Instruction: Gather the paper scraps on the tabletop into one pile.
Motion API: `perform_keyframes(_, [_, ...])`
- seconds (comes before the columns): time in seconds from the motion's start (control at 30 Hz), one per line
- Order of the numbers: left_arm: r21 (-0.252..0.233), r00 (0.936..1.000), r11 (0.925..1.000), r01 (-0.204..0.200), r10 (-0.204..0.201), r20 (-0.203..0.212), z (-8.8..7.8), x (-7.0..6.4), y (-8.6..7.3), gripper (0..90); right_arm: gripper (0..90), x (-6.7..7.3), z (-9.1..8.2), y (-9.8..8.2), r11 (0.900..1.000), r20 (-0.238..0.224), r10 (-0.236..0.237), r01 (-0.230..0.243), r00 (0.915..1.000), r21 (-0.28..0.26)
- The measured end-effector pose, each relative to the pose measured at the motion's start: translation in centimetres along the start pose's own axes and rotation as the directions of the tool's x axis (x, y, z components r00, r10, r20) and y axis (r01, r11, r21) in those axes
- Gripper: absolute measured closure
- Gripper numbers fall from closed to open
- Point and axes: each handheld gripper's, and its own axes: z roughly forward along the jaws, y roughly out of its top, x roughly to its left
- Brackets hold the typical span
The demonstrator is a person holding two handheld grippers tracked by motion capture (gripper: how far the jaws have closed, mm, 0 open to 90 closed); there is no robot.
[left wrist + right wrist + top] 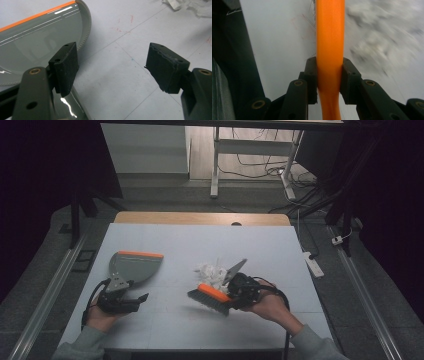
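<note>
A grey dustpan [134, 266] with an orange front lip lies on the white table [165, 240] at the left. My left gripper [131, 296] hovers just behind it, open with nothing between its jaws. In the left gripper view the dustpan [37, 42] sits at the left, and part of it runs under the left jaw of my left gripper [112, 67]. My right gripper [231, 295] is shut on an orange-backed brush [212, 296] with dark bristles, held beside a pile of crumpled white paper [211, 271]. In the right gripper view my right gripper [329, 77] clamps the orange brush [329, 37].
The paper scraps [192, 6] lie ahead and right of the left gripper, blurred paper [382, 37] right of the brush. A wooden strip [200, 218] borders the table's far edge. A power strip [313, 261] lies on the floor at the right, with cables beyond.
</note>
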Motion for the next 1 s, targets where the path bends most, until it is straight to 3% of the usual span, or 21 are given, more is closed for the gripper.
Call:
perform_keyframes(0.17, [-0.002,1.0,1.0,0.0,0.0,0.001,0.0,0.1,-0.1,26.9,70.9,0.1,2.1,2.5,0.998,0.006,-0.039,0.039,0.9992,0.051])
perform_keyframes(0.3, [-0.005,1.0,1.0,0.001,-0.001,0.0,-0.1,0.2,-0.1,27.0,70.8,-1.5,2.6,3.2,0.998,0.064,-0.022,0.018,0.9977,0.06])
perform_keyframes(0.4, [-0.005,1.0,1.0,-0.002,0.002,-0.001,-0.1,0.1,-0.1,27.0,70.8,-3.0,2.4,3.1,0.999,0.12,0.001,-0.006,0.9928,0.036])
perform_keyframes(0.5, [-0.005,1.0,1.0,0.0,0.0,-0.002,-0.1,0.1,-0.1,27.0,70.9,-3.8,1.9,2.9,1.0,0.162,0.021,-0.022,0.9867,0.007])
perform_keyframes(0.63, [-0.003,1.0,1.0,0.001,-0.001,-0.002,0.0,0.2,-0.1,27.0,70.8,-4.0,0.4,2.4,0.997,0.14,0.048,-0.039,0.989,-0.062])
perform_keyframes(0.77, [-0.001,1.0,1.0,-0.002,0.002,-0.003,0.0,0.1,0.0,27.0,70.8,-3.9,-1.8,1.9,0.987,0.149,0.073,-0.051,0.9861,-0.149])
perform_keyframes(1.0, [0.0,1.0,1.0,-0.002,0.002,-0.003,0.0,0.0,0.0,27.0,70.8,-4.2,-4.0,1.2,0.98,0.184,0.098,-0.062,0.9781,-0.192])
